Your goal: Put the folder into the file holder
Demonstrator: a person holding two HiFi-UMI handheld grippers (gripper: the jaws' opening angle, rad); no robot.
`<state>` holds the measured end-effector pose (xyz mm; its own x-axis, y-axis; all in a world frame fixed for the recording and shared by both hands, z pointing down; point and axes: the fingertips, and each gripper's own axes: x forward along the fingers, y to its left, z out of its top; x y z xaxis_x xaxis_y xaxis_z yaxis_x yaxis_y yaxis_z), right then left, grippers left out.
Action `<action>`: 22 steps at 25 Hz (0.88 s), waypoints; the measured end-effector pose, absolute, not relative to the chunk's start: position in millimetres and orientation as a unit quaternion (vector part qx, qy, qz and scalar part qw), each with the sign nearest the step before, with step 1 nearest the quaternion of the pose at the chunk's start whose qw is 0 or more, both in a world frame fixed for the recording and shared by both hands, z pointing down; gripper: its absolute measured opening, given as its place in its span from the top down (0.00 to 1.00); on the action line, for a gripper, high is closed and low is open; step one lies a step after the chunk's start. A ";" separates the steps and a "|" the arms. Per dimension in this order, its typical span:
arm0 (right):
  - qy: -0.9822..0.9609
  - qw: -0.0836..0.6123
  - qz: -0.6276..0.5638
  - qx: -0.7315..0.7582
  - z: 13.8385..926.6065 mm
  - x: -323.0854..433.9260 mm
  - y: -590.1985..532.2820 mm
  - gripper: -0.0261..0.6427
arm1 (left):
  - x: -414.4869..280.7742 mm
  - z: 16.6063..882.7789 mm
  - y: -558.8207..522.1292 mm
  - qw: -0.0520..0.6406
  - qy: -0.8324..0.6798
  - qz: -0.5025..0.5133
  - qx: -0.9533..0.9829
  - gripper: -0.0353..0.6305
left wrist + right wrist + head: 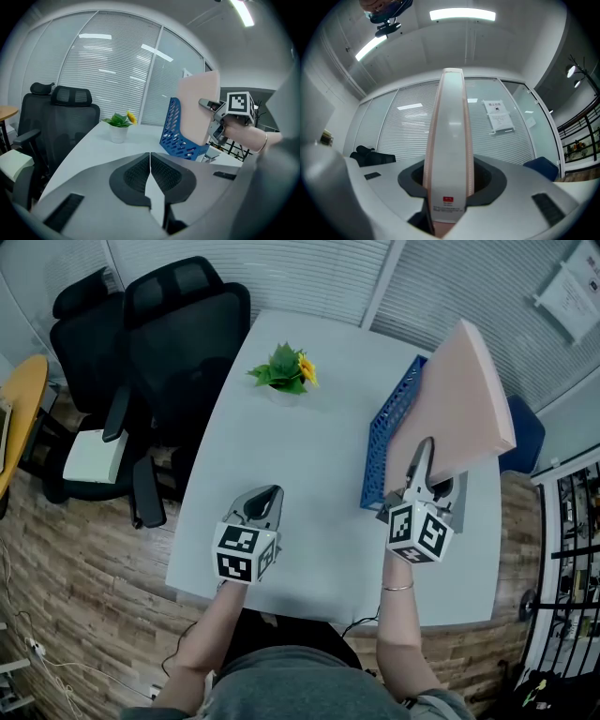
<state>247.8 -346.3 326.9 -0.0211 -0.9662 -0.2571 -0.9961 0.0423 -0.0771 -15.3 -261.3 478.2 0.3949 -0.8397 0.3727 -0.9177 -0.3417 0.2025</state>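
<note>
A thick pink folder (459, 404) stands tilted over the blue mesh file holder (386, 439) at the right side of the white table. My right gripper (427, 486) is shut on the folder's near lower edge; in the right gripper view the white spine of the folder (451, 154) fills the gap between the jaws. In the left gripper view the pink folder (199, 112) sits partly inside the blue file holder (177, 131). My left gripper (265, 505) hovers over the table's front left, shut with nothing in it; its jaws meet in the left gripper view (150, 164).
A small potted plant with a yellow flower (284, 371) stands at the table's far middle. Two black office chairs (155, 352) sit to the left of the table (309, 474). Glass walls with blinds close the back. A dark blue chair (525, 437) is behind the holder.
</note>
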 end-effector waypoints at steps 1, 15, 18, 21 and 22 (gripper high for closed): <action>0.712 0.119 0.059 -0.690 330.1 247.4 -346.4 0.70 | -15.2 478.5 -261.6 0.192 -0.541 0.102 0.813 0.91; 0.722 0.068 0.028 -0.688 373.5 237.8 -348.1 0.69 | -3.1 480.5 -267.9 0.195 -0.527 0.104 0.821 0.91; 0.721 0.051 0.014 -0.691 387.8 238.5 -348.5 0.69 | -1.0 481.2 -269.7 0.194 -0.525 0.106 0.822 0.91; 0.721 0.034 0.002 -0.692 400.5 238.7 -348.5 0.69 | 0.1 483.0 -269.6 0.196 -0.523 0.107 0.822 0.91; 0.721 0.029 -0.001 -0.692 404.5 238.4 -348.3 0.69 | -0.1 483.9 -269.3 0.197 -0.523 0.107 0.822 0.91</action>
